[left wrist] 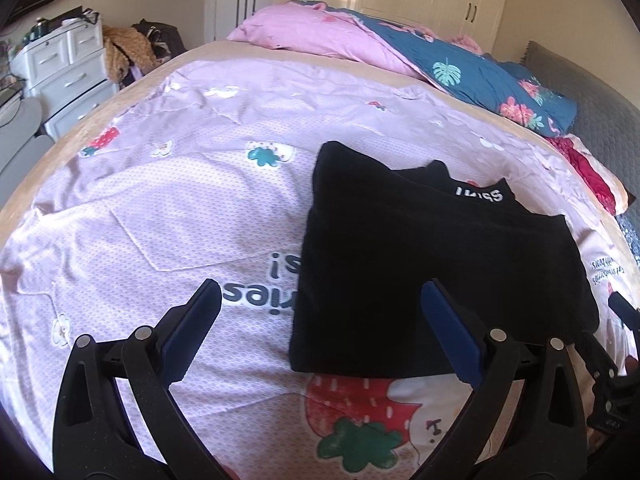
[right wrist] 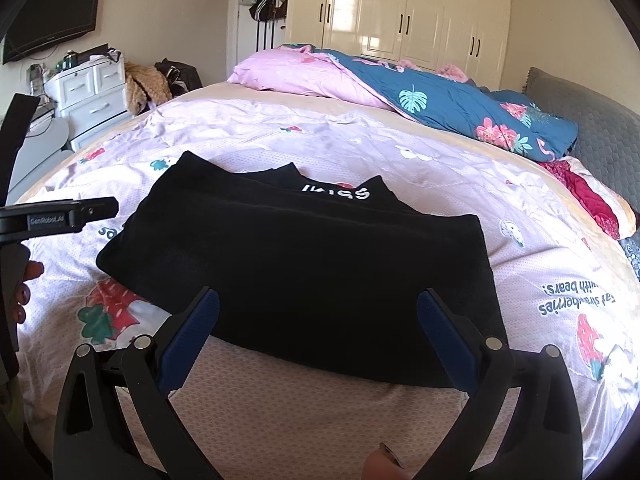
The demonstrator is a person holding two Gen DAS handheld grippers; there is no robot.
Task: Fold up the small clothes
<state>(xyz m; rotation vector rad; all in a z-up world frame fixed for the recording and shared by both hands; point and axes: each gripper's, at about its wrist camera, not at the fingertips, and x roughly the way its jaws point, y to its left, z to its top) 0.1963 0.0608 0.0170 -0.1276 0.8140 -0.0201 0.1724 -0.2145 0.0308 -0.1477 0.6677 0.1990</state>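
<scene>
Home bedroom, bed (right wrist: 400,152), wardrobe (right wrist: 400,12), wall television (right wrist: 52,12)

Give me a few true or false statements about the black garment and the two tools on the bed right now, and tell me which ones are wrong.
1. The black garment lies folded on the lilac strawberry-print bedspread. True.
2. The right tool is shut on the garment. False: its fingers stand wide open, holding nothing.
3. The left tool is open. True.
4. The garment has no lettering. False: white lettering shows near its far edge.
5. A blue floral quilt lies bunched at the far side of the bed. True.
</scene>
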